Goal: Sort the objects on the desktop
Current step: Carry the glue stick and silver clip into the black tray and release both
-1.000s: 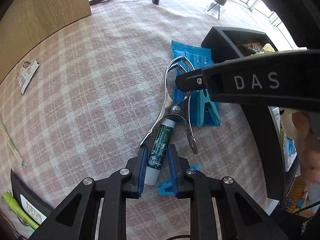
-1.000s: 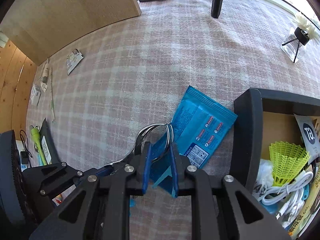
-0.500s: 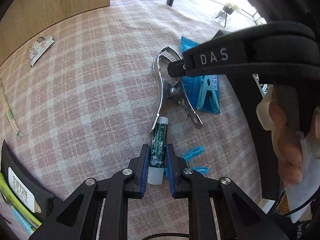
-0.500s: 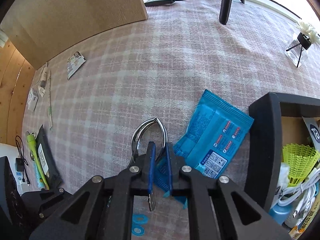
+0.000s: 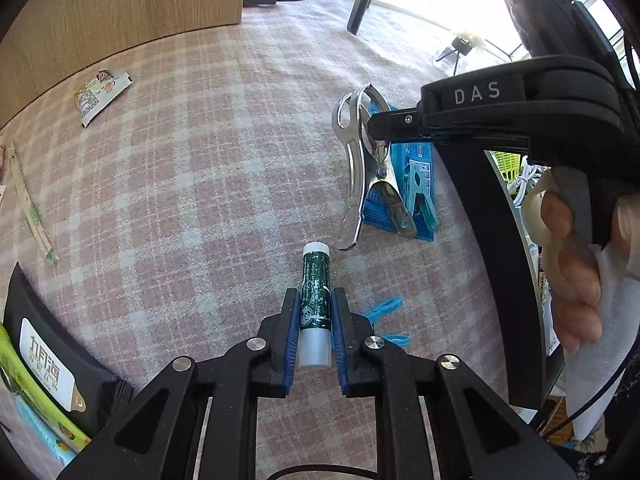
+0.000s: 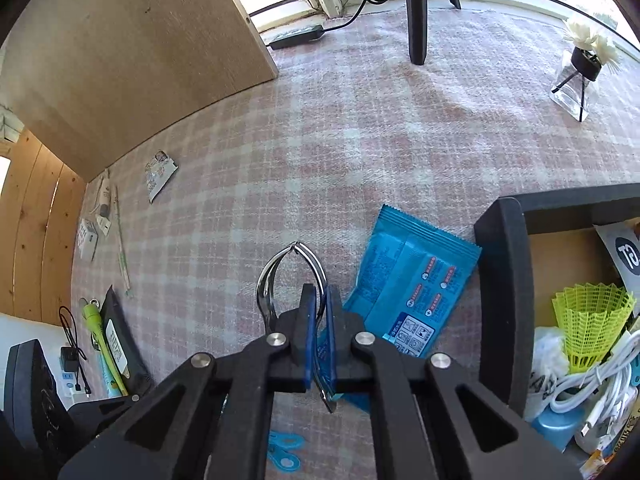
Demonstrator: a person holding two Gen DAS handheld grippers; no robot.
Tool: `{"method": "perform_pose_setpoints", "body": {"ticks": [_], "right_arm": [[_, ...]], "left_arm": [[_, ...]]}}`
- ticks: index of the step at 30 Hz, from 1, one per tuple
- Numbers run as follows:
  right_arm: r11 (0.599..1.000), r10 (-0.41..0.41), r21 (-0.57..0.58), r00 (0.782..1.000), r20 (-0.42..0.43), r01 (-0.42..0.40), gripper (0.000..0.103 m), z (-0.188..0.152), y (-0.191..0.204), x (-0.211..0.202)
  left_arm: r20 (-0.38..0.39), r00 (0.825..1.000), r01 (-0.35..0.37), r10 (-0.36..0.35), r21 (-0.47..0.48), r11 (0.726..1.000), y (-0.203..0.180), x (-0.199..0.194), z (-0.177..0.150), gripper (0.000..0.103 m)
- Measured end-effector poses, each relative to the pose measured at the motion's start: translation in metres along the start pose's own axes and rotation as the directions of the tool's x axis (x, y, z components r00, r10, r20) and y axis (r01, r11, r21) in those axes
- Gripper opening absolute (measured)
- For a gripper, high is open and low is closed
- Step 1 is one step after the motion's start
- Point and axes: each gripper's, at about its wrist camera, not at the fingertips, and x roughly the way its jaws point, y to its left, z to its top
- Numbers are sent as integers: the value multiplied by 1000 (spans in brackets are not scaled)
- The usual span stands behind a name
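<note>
My left gripper [image 5: 314, 304] is shut on a green lip balm tube [image 5: 316, 292] with a white cap and holds it above the pink checked cloth. My right gripper [image 6: 319, 300] is shut on a large silver metal clip [image 6: 280, 276], lifted off the cloth; it also shows in the left wrist view [image 5: 356, 168]. A blue snack packet [image 6: 412, 280] lies beside it, with a teal clothespin [image 5: 418, 192] on top. Small blue clips [image 5: 386, 308] lie under my left gripper.
A black bin [image 6: 504, 280] at the right holds a yellow shuttlecock [image 6: 590, 324], white cables and more. A black tray [image 5: 36, 320] with pens sits at the left. A small sachet [image 5: 100, 94], a wooden board [image 6: 132, 52] and a vase [image 6: 580, 68] stand farther off.
My left gripper has lifted the lip balm and drawn back from the metal clip. My right gripper has closed on the metal clip and raised it off the cloth.
</note>
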Motion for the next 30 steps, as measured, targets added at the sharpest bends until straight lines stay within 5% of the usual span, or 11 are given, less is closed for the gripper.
{"method": "perform_pose_setpoints", "body": {"ticks": [15, 22, 30], "right_arm": [[999, 47, 17, 997, 69, -48, 4, -9, -16, -36], [995, 84, 43, 986, 143, -91, 4, -17, -51, -82], [994, -11, 113, 971, 238, -16, 4, -19, -129, -151]], "left_arm": [[38, 999, 23, -21, -52, 998, 42, -14, -11, 14], [86, 994, 62, -62, 4, 998, -16, -31, 19, 14], [90, 982, 158, -166, 95, 983, -110, -33, 66, 14]]}}
